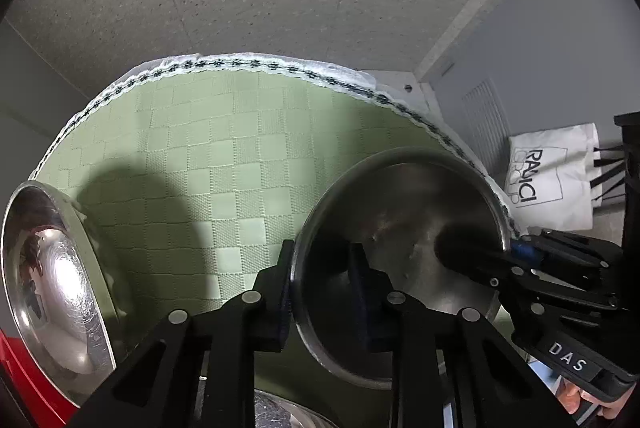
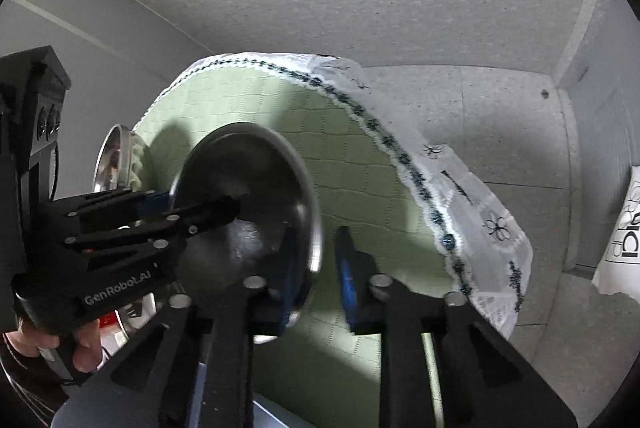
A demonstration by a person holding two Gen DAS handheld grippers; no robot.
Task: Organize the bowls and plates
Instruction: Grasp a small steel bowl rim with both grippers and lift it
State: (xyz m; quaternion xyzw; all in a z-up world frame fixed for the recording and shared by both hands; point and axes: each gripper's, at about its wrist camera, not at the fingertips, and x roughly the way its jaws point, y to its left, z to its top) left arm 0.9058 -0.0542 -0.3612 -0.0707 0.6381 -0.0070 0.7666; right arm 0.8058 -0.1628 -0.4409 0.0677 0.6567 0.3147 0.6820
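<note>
A steel bowl [image 1: 400, 211] stands tilted over the green checked tablecloth [image 1: 200, 155], held from two sides. My left gripper [image 1: 322, 268] straddles its near rim, one pad outside and one inside, shut on it. In the right wrist view the same bowl [image 2: 248, 163] has its right rim between the blue pads of my right gripper [image 2: 316, 252], shut on it; the rim is blurred there. Each gripper shows in the other's view: the right gripper [image 1: 480, 252] clamps the bowl's far right rim, the left gripper [image 2: 200, 201] its left rim.
A second steel bowl [image 1: 52, 276] leans at the table's left, over something red [image 1: 24, 380]. More steel ware [image 1: 280, 412] lies at the bottom edge. The cloth's white lace border [image 2: 460, 195] hangs over the table edge. A white lettered bag [image 1: 552, 179] sits on the floor.
</note>
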